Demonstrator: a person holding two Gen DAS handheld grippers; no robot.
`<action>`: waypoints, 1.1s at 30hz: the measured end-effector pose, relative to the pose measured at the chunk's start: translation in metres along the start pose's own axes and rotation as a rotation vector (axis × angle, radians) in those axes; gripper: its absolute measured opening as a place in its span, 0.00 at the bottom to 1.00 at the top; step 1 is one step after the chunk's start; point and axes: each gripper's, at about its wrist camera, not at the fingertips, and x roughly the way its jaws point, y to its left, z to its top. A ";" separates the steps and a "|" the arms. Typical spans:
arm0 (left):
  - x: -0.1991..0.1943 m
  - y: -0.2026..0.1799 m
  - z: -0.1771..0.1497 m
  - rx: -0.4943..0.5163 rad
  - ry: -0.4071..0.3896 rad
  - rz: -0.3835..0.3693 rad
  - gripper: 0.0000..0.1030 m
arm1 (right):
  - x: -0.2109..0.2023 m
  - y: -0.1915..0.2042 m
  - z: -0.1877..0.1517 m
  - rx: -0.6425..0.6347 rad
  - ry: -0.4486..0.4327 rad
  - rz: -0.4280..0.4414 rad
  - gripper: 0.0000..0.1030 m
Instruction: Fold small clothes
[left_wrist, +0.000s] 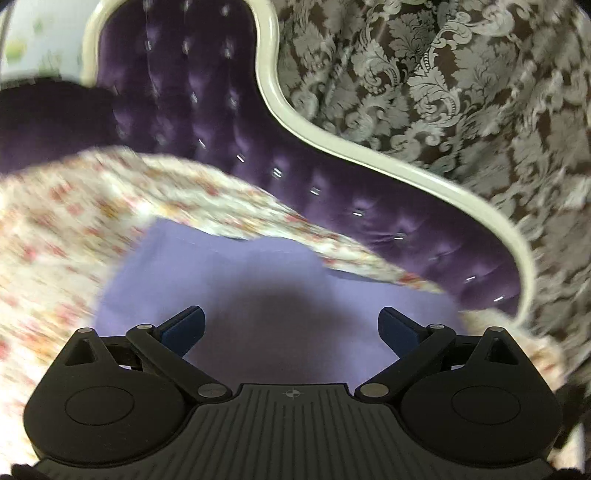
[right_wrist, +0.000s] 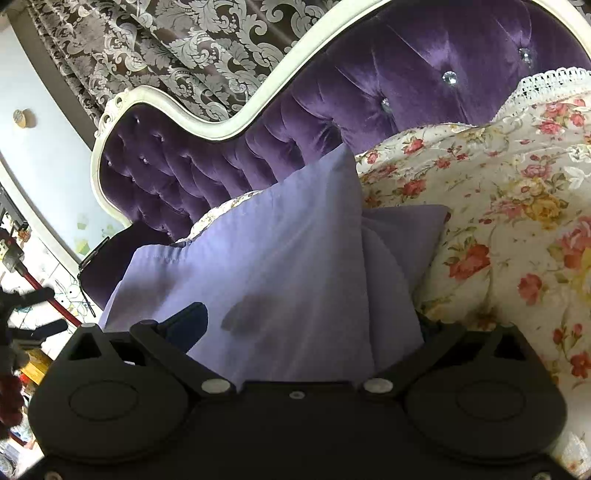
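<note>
Left wrist view: sits low and close over the lilac cloth (left_wrist: 280, 295), facing the purple tufted headboard (left_wrist: 207, 122); heavy motion blur. Right wrist view: also close, cloth draped right across its front, tilted up towards the same headboard. Shared: cloth, floral bedspread (right_wrist: 509, 206), headboard, damask curtain (left_wrist: 443, 74).

Purple tufted headboard (right_wrist: 424, 74), floral bedspread (right_wrist: 517, 221), damask curtain (left_wrist: 443, 74).

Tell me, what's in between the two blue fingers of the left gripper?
Only the lilac cloth, lying flat behind the gap. In the left wrist view the left gripper stands wide open, and nothing sits between its fingers.
</note>
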 end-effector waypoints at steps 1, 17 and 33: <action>0.009 -0.003 0.001 -0.031 0.021 -0.020 0.98 | 0.000 0.000 0.000 0.000 -0.001 0.001 1.00; 0.065 0.003 -0.060 -0.453 0.005 -0.249 0.14 | -0.001 0.000 -0.002 -0.017 -0.020 0.019 1.00; 0.069 0.018 -0.085 -0.472 0.036 -0.156 0.02 | 0.002 0.003 0.007 -0.001 0.037 -0.004 0.92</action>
